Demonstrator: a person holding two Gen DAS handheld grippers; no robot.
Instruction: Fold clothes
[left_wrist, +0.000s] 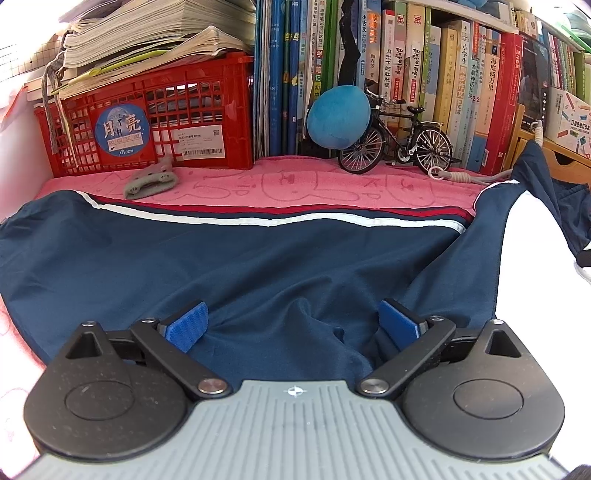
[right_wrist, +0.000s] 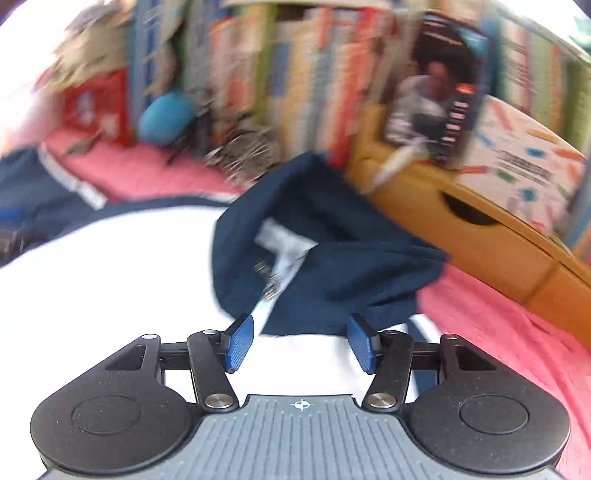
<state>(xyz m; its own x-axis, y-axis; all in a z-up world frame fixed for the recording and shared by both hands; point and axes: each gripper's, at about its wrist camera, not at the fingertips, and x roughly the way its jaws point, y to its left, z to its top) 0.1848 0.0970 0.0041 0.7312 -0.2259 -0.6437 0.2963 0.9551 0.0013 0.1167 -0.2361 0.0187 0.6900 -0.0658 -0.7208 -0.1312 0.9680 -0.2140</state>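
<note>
A: Left view first. What have your left tongs (left_wrist: 291, 325) got?

B: Nothing. My jaws stand wide apart, empty, low over the jacket (left_wrist: 221, 258). The navy cloth lies right under and ahead of me, bunched into a ridge between the pads (left_wrist: 186, 325). Its white stripe (left_wrist: 295, 220) runs crosswise, left to right, along the far edge, so the long axis lies across my line of sight. Beyond it are the pink towel (left_wrist: 295, 181) and the books (left_wrist: 443, 74).

A: And off to your right?

B: A navy sleeve (left_wrist: 532, 173) lifts up and away there, past a white panel (left_wrist: 535, 240).

A: Right view?

B: Blurred, so take it loosely. My right tongs (right_wrist: 301, 341) are also spread, gripping nothing. A crumpled navy collar (right_wrist: 332, 251) with a zip sits just ahead, nearly between the pads, lying on the white panel (right_wrist: 110, 277).

A: Which hand is nearer?

B: I judge each has cloth within reach: left the body, right the collar. Whether this is spreading out or mid-fold, I can't tell.
</note>
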